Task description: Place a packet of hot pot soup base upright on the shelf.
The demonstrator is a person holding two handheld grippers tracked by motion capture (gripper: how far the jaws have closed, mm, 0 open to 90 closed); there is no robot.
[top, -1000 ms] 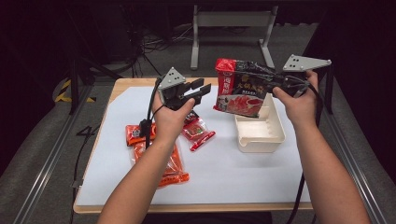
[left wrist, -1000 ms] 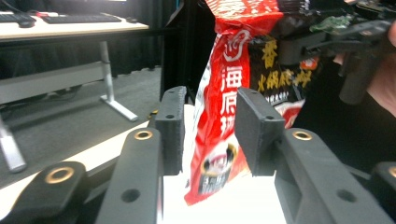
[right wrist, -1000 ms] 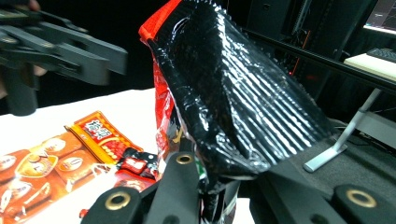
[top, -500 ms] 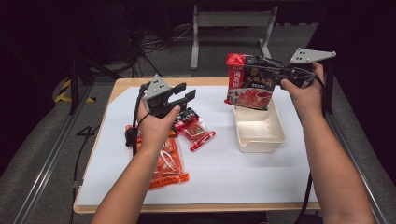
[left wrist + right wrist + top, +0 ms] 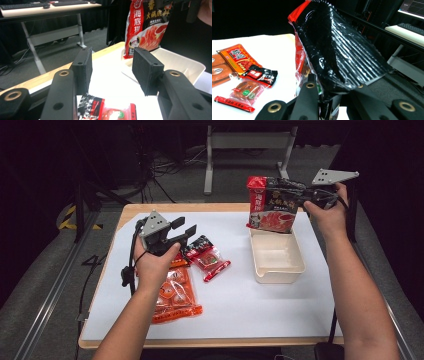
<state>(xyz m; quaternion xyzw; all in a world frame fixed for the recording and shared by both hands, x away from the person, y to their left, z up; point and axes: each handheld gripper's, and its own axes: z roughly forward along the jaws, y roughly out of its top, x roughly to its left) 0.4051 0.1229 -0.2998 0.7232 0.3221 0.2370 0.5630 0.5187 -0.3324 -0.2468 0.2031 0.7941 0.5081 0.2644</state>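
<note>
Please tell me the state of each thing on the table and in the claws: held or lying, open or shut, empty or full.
Left claw: open, nothing between its pads, jaws just been opening.
Right claw: shut on the sauce bag.
Sauce bag: held upright above the far end of the tray.
Tray: on the table, empty.
Small red packet: lying flat.
Orange snack pack: lying flat, partly under the left forearm.

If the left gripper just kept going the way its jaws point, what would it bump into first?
Probably the cream tray, near its front rim. The left gripper, jaws apart and empty, aims across bare white table at the tray, with the red soup-base pouch held upright behind it. Depth is hard to judge.
</note>
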